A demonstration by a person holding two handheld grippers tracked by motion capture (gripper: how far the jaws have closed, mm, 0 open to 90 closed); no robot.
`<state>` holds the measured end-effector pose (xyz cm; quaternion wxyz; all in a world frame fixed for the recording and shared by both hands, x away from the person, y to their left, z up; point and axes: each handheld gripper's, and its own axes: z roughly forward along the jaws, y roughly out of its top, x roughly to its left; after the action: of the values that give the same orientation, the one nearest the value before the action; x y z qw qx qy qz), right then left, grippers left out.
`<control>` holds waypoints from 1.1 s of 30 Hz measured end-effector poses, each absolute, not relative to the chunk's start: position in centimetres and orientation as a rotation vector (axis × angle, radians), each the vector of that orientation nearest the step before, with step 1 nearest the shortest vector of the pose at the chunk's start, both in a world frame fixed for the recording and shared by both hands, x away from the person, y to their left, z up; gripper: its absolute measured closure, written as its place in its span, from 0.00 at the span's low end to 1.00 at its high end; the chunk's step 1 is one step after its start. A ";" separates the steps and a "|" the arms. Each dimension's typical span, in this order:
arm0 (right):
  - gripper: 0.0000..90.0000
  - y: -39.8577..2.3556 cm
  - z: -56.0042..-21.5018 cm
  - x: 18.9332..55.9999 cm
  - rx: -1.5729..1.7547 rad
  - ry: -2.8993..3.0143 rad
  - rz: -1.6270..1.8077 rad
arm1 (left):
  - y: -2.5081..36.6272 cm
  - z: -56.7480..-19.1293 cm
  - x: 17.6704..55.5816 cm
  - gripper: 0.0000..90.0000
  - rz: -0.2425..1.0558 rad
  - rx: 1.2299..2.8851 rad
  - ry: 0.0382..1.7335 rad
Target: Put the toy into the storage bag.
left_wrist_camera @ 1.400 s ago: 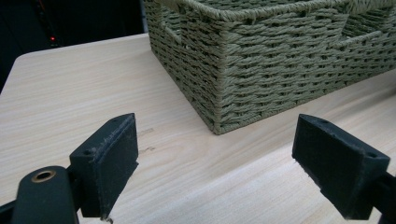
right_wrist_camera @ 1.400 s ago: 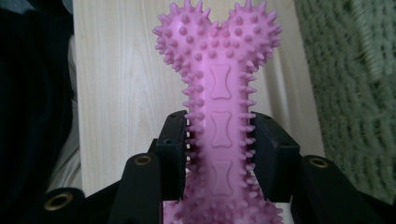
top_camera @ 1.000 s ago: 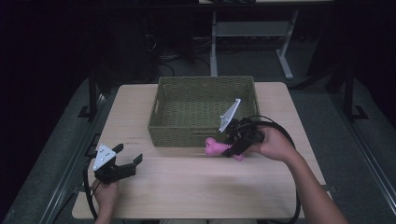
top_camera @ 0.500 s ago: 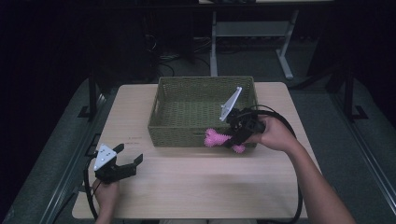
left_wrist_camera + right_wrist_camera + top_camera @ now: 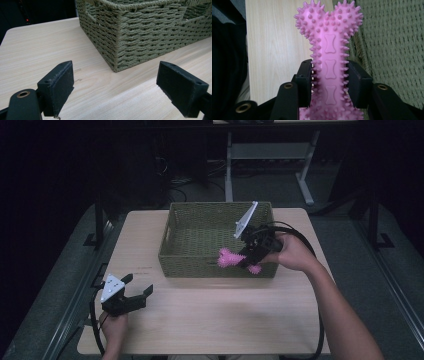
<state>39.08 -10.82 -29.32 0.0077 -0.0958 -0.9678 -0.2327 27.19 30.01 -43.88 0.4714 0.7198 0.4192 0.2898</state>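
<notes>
The counter (image 5: 210, 320) is a pale wooden top, and nearly all of it lies bare. On its far half, a little toward the right edge, sits a green woven basket (image 5: 200, 240), open at the top and, as far as I can see from here, with nothing lying on its floor.

At the basket's near right corner the right claw (image 5: 243, 259) is pinching a pink spiky toy bone (image 5: 228, 257) around its shaft, pads pressed in on both sides (the right gripper view shows the spikes squashed against them). The bone is off the counter, one knobbed end poking over the basket's near wall toward the inside, the other end on the counter side of that wall. In the right gripper view the bone (image 5: 329, 57) stands between bare wood on one side and woven basket on the other, so it is straddling the rim.

By the near left corner of the counter the left claw (image 5: 134, 292) is spread wide with nothing between its jaws, pointing at the basket's corner.

I'd judge the picking up done and the carry close to over; what is left is to bring the bone fully over the rim, lower it and let go.
</notes>
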 end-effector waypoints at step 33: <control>0.65 -10.1 -26.8 43.6 -0.357 -3.028 -0.723 | 29.9 -43.9 27.1 0.15 0.717 1.769 1.020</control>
<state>43.56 -10.08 -26.82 0.0038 -0.1140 -0.9663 -0.2307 27.14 29.89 -43.85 0.4693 0.7218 0.4162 0.2925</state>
